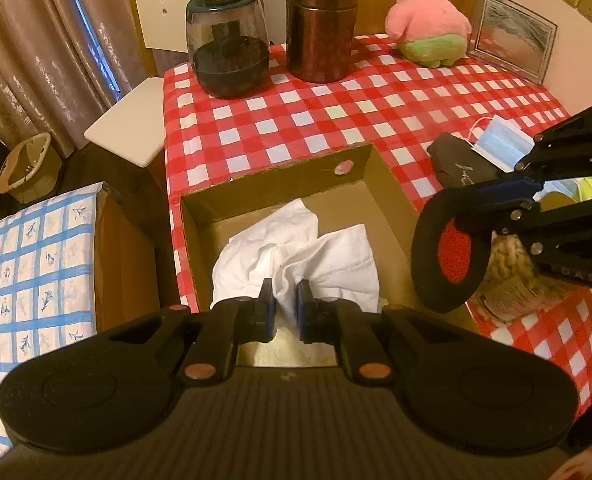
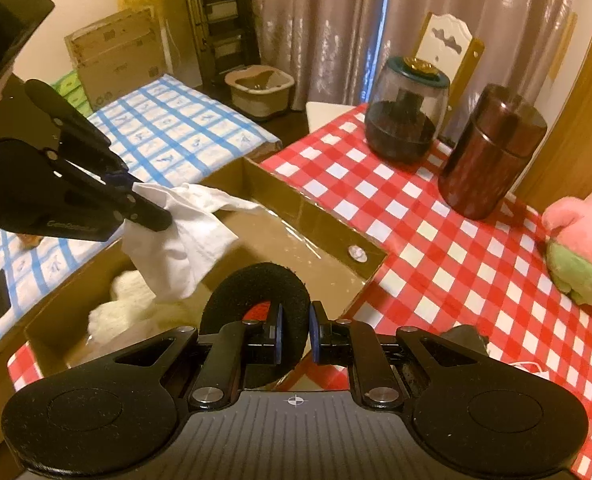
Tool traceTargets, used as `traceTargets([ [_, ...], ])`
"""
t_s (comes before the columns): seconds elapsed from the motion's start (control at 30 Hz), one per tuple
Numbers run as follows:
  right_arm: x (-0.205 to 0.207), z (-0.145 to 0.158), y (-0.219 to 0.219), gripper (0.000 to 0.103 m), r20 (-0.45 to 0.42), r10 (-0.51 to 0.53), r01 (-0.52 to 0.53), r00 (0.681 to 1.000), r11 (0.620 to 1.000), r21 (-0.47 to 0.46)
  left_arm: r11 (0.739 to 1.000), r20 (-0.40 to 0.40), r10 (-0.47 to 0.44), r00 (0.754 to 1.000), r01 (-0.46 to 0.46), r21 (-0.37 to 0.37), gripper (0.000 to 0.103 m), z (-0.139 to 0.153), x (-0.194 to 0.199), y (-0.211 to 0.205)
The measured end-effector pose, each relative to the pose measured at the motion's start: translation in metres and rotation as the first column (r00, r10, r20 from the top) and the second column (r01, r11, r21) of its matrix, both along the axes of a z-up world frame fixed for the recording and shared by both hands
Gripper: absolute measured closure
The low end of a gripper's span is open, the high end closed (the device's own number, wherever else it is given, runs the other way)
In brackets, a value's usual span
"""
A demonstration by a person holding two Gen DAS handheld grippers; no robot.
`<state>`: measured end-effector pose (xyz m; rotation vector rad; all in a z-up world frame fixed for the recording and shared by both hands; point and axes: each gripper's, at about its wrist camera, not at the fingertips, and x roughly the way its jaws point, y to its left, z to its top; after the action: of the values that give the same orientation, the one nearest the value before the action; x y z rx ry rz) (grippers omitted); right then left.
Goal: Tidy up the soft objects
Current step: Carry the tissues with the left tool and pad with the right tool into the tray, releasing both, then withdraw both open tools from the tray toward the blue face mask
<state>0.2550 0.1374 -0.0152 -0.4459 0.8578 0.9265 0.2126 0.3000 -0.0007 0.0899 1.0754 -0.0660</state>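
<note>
Mid-way through dropping soft things into the cardboard box at the near left corner of the checked table. Left gripper clamped on a fold of the white cloth, cloth hanging over the open box, lower end not clearly touching the floor of it. Right gripper clenched on a black foam ring, held above the box's right wall near the corner. Something pale and fluffy already lying inside, at the box's near end.

Still out on the table: a dark folded cloth with a blue face mask lying on it, by the right edge; a pink plush toy at the far right corner. Two jars, one glass, one brown, along the far edge, likely not part of the job.

Next, probably: lower and let go of the cloth well inside the walls, then carry the ring over the rim and release. Care needed to keep both tools from bumping over the same small opening.
</note>
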Motion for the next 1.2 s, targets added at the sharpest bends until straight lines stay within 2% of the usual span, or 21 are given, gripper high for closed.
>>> traceTargets([
  [0.37, 0.021, -0.021, 0.016, 0.089, -0.035, -0.011, 0.011, 0.999, 1.0, 0.005, 1.0, -0.023, -0.007, 1.0, 0.007, 0.009, 0.093, -0.019, 0.023, 0.003],
  [0.43, 0.023, -0.022, 0.017, 0.089, -0.046, -0.013, 0.014, 0.999, 1.0, 0.019, 1.0, -0.022, -0.012, 1.0, 0.013, 0.021, 0.087, -0.02, 0.025, 0.002],
  [0.5, 0.023, -0.021, 0.016, 0.084, -0.043, -0.008, 0.009, 0.999, 0.999, 0.034, 1.0, -0.016, -0.012, 1.0, 0.012, 0.029, 0.086, -0.021, 0.024, 0.002],
  [0.57, 0.022, -0.019, 0.013, 0.066, -0.04, -0.003, 0.005, 0.999, 0.999, 0.052, 1.0, -0.016, -0.01, 1.0, 0.011, 0.027, 0.085, -0.021, 0.024, 0.002],
  [0.7, 0.02, -0.014, 0.005, 0.065, -0.031, -0.012, 0.014, 0.999, 0.998, 0.062, 1.0, -0.01, -0.003, 1.0, 0.003, 0.026, 0.085, -0.021, 0.022, 0.002],
  [0.93, 0.01, 0.007, -0.022, 0.065, -0.023, -0.033, 0.036, 0.999, 0.994, 0.107, 1.0, 0.019, 0.008, 1.0, -0.008, -0.005, 0.082, -0.007, 0.01, -0.01],
  [1.2, -0.004, 0.053, -0.097, 0.065, -0.002, -0.107, 0.106, 0.994, 0.978, 0.18, 0.998, 0.1, 0.01, 0.995, -0.005, -0.055, 0.08, 0.032, -0.011, -0.044],
])
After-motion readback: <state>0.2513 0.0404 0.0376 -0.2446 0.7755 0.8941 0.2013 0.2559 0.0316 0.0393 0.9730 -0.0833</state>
